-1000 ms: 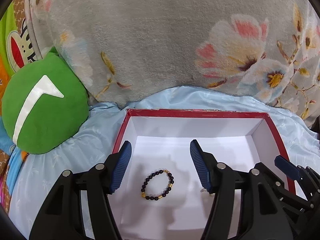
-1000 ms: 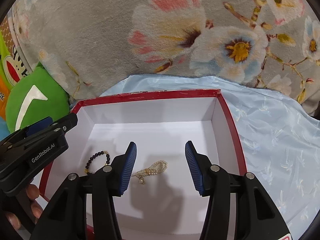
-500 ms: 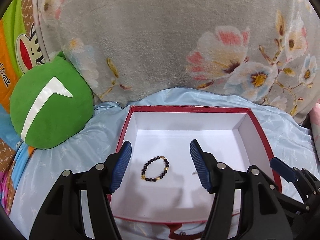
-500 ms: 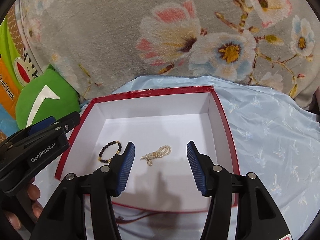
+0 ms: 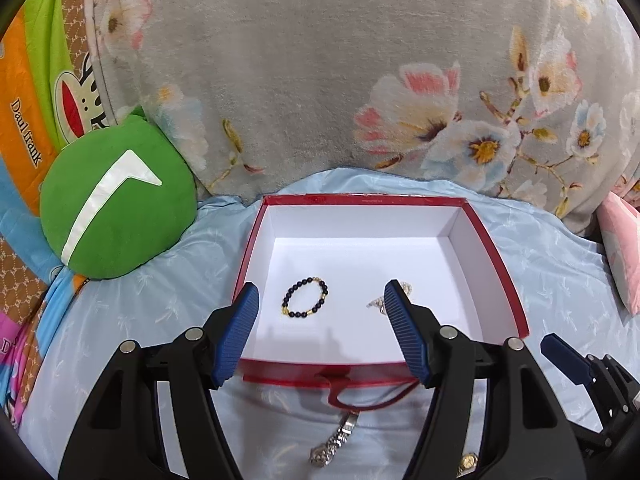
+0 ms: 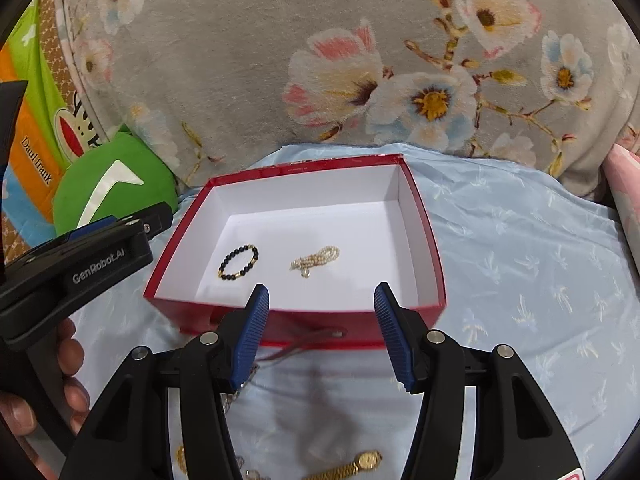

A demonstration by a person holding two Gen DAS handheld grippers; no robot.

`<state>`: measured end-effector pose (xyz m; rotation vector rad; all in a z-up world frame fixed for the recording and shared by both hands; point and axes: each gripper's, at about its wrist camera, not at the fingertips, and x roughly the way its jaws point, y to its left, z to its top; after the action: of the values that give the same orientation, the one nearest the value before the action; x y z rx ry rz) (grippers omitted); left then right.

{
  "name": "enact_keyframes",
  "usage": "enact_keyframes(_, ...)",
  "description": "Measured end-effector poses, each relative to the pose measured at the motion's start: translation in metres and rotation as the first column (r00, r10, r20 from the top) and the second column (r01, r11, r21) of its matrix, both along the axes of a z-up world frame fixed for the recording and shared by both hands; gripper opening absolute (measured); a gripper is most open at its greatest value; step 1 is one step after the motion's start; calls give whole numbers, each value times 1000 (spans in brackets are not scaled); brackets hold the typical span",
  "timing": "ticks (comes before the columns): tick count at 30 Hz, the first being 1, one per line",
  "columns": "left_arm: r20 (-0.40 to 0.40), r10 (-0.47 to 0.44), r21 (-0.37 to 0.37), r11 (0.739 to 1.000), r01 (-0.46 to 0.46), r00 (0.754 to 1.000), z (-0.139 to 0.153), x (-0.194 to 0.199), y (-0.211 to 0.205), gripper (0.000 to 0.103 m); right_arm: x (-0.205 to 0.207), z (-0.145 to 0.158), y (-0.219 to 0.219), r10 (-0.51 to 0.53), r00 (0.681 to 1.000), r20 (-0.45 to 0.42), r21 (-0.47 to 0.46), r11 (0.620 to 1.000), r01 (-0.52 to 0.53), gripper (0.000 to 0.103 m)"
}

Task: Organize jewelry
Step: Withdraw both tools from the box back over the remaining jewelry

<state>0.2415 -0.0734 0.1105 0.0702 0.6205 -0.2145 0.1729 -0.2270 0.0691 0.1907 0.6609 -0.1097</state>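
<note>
A red box with a white inside lies on a pale blue sheet. In it lie a black and gold bead bracelet and a pearl piece, partly hidden behind my left finger in the left wrist view. My left gripper is open and empty over the box's near edge. My right gripper is open and empty just short of the box's front wall. On the sheet near me lie a silver watch and a gold watch.
A grey floral blanket rises behind the box. A green round cushion sits at the left, a pink cushion at the right. A red cord hangs from the box front. More gold pieces lie by my right gripper.
Both grippers have pulled back from inside the box toward me and stayed open. The box front, its cord and the watches on the sheet have come into view.
</note>
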Motion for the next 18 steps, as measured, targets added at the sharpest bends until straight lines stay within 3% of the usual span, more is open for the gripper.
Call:
enact_keyframes(6,-9,-8,5,1000,8,1000,-5,-30,4,69,-35,-2,2,-5,1000,-8,3,1000,5,57)
enact_keyframes(18,-67,-20,23,1000,21,998,-31,-74,12,69,-84,-19,5,-9,999,-48,25,1000,10,61)
